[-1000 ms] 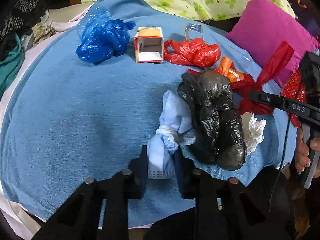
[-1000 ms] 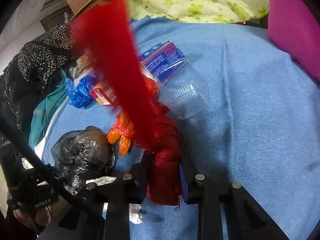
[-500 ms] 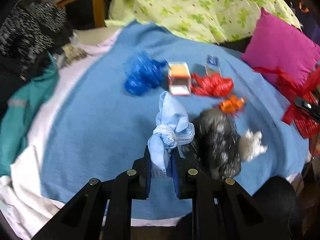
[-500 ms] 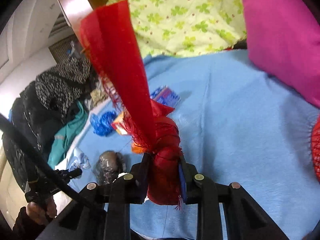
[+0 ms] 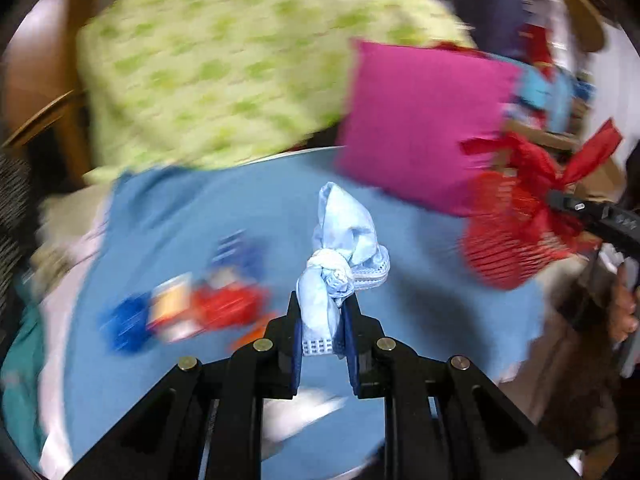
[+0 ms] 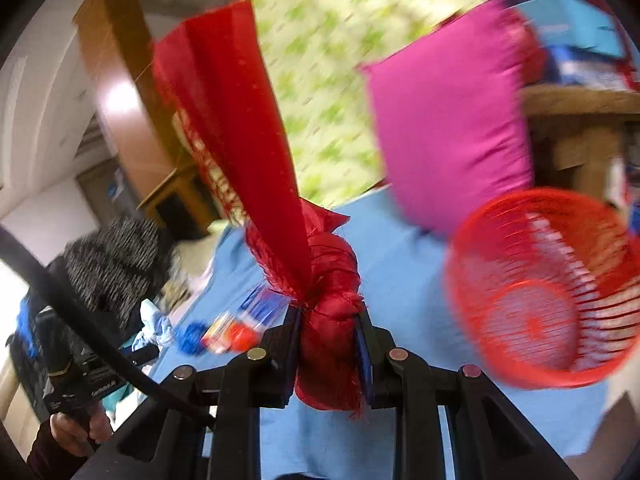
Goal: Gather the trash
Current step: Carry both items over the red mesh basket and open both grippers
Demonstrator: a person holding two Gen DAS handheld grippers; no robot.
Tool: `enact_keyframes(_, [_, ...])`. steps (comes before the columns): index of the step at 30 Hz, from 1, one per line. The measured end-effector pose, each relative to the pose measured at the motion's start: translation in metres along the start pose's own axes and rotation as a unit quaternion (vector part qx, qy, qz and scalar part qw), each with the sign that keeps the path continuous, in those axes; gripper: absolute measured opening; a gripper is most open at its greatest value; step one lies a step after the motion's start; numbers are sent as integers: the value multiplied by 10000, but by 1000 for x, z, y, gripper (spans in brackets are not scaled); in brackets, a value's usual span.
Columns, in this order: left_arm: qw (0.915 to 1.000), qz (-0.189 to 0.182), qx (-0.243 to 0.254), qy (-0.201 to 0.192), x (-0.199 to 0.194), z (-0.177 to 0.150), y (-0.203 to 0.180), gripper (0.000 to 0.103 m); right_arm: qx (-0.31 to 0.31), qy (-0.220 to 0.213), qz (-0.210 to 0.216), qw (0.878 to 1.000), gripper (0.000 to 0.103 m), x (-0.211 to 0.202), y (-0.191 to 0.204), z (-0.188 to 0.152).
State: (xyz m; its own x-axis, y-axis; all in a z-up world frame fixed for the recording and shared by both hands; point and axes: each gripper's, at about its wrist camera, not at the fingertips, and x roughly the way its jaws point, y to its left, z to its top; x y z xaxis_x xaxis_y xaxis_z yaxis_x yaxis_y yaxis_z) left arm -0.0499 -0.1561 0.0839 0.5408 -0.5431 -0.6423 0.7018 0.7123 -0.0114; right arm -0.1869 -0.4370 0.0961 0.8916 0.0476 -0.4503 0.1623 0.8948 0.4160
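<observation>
The knotted light-blue mask bundle (image 5: pixel 340 264) is sitting pinched between the pads of the left gripper (image 5: pixel 322 334), its long axis standing up and away from the gripper, lifted clear of the blue bedspread (image 5: pixel 200 240). The knotted red mesh bag (image 6: pixel 320 280) is being clamped the same way by the right gripper (image 6: pixel 328 354), knot at the pads and its flat red tail fanning upward. Both pieces of trash are held in the air, not lying on the bed.

The relation that matters is to the red slatted basket (image 6: pixel 540 280): it is lying right of and just beyond the right gripper, mouth tilted toward the camera, so the right hand is much the nearer. From the left wrist view the basket (image 5: pixel 516 232) is well off to the right, past the magenta cushion (image 5: pixel 420 120).

More trash is waiting on the bedspread, blurred: a blue plastic bag (image 5: pixel 128 324), a small carton (image 5: pixel 172 312), a red crumpled bag (image 5: pixel 228 306).
</observation>
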Motion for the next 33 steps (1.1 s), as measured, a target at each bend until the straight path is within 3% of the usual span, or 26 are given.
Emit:
enact_keyframes(5, [9944, -1024, 200, 176, 52, 64, -91, 22, 460, -379, -602, 9964, 26, -50, -53, 14])
enact_keyframes(9, [9885, -1380, 473, 395, 99, 98, -153, 22, 863, -512, -1013, 9898, 26, -74, -94, 13])
enact_keyframes(13, [9837, -1553, 695, 591, 128, 109, -195, 22, 1168, -531, -1165, 9849, 26, -74, -124, 14])
enact_keyframes(14, [9817, -1616, 747, 683, 138, 111, -204, 25, 1247, -526, -1206, 9834, 27, -72, -129, 14])
enact_keyframes(16, [9803, -1614, 797, 811, 148, 111, -212, 40, 1401, -478, -1196, 9817, 29, -64, -139, 11])
enact_keyframes(17, [9804, -1593, 824, 816, 150, 109, -215, 54, 1484, -460, -1150, 9811, 29, -61, -145, 10])
enact_keyframes(18, [9813, -1538, 855, 784, 150, 107, -217, 64, 1534, -414, -1121, 9809, 31, -58, -146, 8])
enact_keyframes(21, [9823, -1476, 915, 698, 143, 102, -212, 67, 1673, -266, -1056, 9799, 37, -46, -151, 5])
enact_keyframes(24, [9851, -1380, 825, 617, 135, 99, -195, 67, 1680, -454, -1082, 9788, 70, -49, -149, 3])
enact_keyframes(28, [9917, -1012, 711, 341, 106, 91, -152, 67, 1426, -800, -1010, 9814, 70, -57, -137, 7])
enact_keyframes(33, [9996, -147, 256, -30, 49, 59, -53, 67, 859, -1133, -607, 9880, 70, -60, -86, 11])
